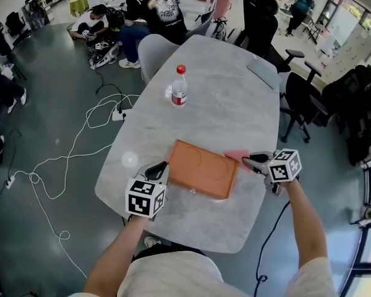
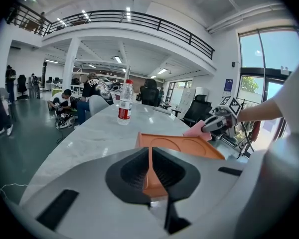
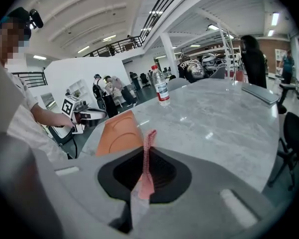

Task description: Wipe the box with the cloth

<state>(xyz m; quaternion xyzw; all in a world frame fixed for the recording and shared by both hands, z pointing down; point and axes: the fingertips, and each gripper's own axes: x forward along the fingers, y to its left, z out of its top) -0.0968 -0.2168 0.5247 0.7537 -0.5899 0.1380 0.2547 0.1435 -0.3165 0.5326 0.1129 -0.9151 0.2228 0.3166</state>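
Orange box (image 1: 202, 168) edge pinched by left tool (image 1: 162, 166), pink cloth (image 1: 235, 156) clamped in right tool (image 1: 247, 159), water bottle (image 1: 180, 86) beyond

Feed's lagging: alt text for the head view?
The left gripper clamps the left edge of an orange box on a grey table, while the right gripper holds a pink cloth at the box's far right corner. A water bottle stands farther back.

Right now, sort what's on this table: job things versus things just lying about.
Job: orange box, its edge clamped by the left gripper; pink cloth, held in the right gripper.
Lying about: water bottle with red cap; flat grey item at the table's far edge.
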